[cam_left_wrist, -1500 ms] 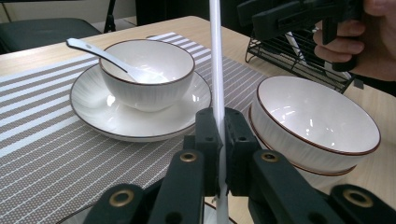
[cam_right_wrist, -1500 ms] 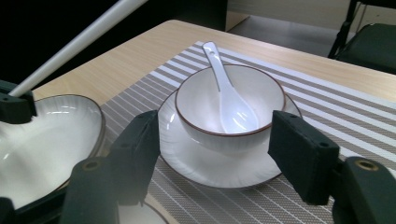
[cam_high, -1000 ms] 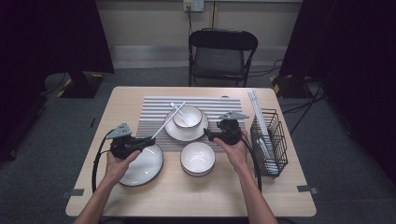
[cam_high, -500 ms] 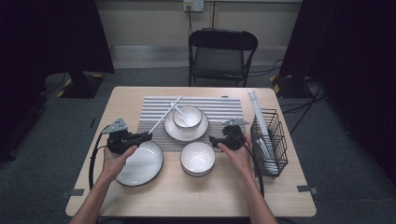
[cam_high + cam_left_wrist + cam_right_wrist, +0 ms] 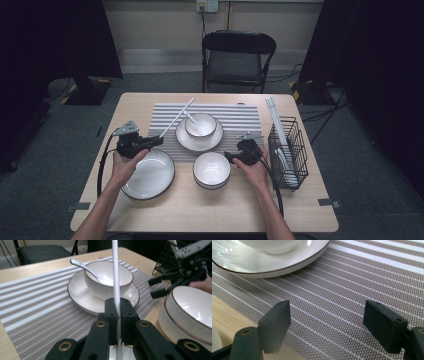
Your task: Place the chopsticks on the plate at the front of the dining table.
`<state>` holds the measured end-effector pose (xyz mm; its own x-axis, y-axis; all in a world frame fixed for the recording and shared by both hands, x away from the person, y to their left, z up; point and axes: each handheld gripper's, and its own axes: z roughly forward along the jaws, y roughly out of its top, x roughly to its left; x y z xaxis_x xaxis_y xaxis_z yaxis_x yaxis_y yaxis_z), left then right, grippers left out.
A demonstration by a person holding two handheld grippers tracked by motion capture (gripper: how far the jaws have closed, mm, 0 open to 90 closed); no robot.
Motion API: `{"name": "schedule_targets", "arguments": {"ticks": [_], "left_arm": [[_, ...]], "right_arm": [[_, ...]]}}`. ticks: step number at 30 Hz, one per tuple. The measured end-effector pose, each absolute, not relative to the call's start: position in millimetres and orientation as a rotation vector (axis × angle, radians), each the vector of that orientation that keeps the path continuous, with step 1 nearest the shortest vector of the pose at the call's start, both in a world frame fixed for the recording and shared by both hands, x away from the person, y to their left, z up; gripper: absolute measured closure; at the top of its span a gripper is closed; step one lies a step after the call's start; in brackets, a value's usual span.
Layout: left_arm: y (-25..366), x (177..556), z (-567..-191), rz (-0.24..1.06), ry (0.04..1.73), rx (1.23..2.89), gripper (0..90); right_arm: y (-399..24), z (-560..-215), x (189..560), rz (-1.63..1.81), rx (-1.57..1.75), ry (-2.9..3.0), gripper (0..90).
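Observation:
My left gripper (image 5: 156,140) is shut on a long white stick (image 5: 177,117) that slants up and away over the striped placemat (image 5: 235,112); in the left gripper view the stick (image 5: 115,270) rises from between the closed jaws (image 5: 117,315). Beyond it stands a bowl with a spoon (image 5: 108,277) on a saucer (image 5: 80,293). My right gripper (image 5: 229,157) lies low beside the near white bowl (image 5: 212,169). Its jaws (image 5: 327,322) have just been opening and stand wide over the placemat (image 5: 352,277) with nothing between them.
A large white plate (image 5: 148,174) lies under my left hand. A black wire basket (image 5: 288,150) holding white sticks stands at the table's right edge. A folding chair (image 5: 238,60) is behind the table. The saucer's rim (image 5: 287,263) lies just ahead of the right jaws.
My right gripper has come down and nearer, from beside the saucer to the near bowl, with its jaws spread wider. The left gripper has shifted slightly with the stick.

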<state>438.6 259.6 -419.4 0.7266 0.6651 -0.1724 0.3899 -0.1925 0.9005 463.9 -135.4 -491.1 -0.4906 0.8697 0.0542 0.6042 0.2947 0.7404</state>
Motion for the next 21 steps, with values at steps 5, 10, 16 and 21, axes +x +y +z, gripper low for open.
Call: {"name": "schedule_targets", "arguments": {"ticks": [5, 10, 16, 21], "left_arm": [[258, 447, -414, 0.320, 0.832, 1.822, 86.3], [251, 457, -413, 0.309, 0.847, 1.815, 86.3], [250, 466, -409, 0.312, 0.859, 1.825, 86.3], [251, 474, -408, 0.310, 0.876, 1.817, 86.3]], "right_arm": [[-138, -497, 464, 1.009, 1.339, 2.200, 21.3], [-135, -498, 463, 0.983, 1.317, 2.200, 20.3], [-131, -501, 461, 0.964, 1.293, 2.180, 18.7], [-131, -501, 460, 0.963, 1.290, 2.184, 18.7]]}}
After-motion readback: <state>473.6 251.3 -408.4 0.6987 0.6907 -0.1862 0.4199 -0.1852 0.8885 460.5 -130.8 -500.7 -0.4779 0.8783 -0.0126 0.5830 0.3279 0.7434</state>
